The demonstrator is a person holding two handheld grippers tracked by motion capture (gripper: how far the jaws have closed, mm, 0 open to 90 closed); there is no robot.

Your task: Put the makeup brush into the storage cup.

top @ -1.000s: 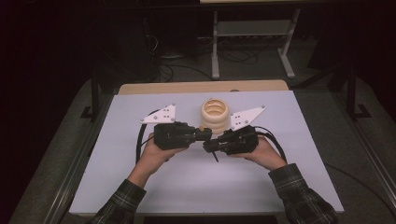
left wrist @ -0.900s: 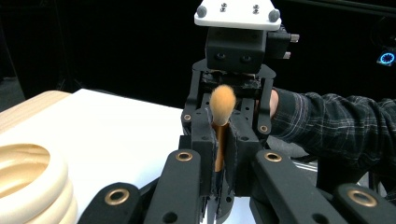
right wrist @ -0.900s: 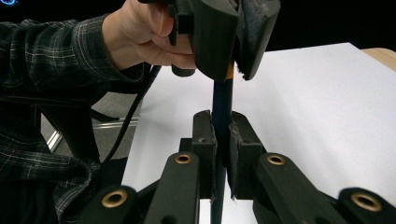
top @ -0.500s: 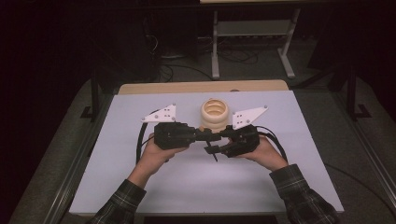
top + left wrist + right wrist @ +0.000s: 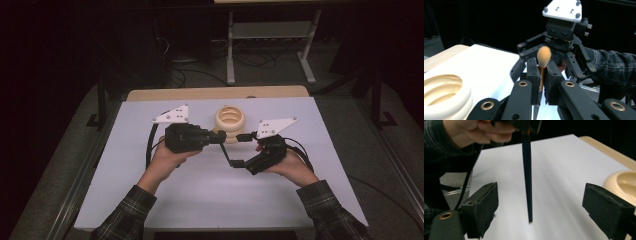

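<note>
A brush with an orange bristle tuft (image 5: 544, 55) and a thin black handle (image 5: 527, 182) is clamped in my left gripper (image 5: 542, 66), whose pads press on its copper ferrule. In the high view the left gripper (image 5: 219, 137) points right, and the handle (image 5: 227, 154) slants down toward the table. My right gripper (image 5: 539, 207) has just been opening. Its jaws now stand wide on either side of the handle without touching it. The right gripper (image 5: 241, 150) faces the left one from close by.
A cream ribbed bowl (image 5: 230, 119) sits just behind the two grippers, seen at the left (image 5: 444, 92) and at the right (image 5: 624, 180) in the gripper views. The white table sheet (image 5: 200, 200) ends at a wooden strip (image 5: 215, 93) at the far edge.
The right gripper's jaws have spread from shut on the brush handle to wide apart. The left gripper keeps its grip, and both hands stay about where they were.
</note>
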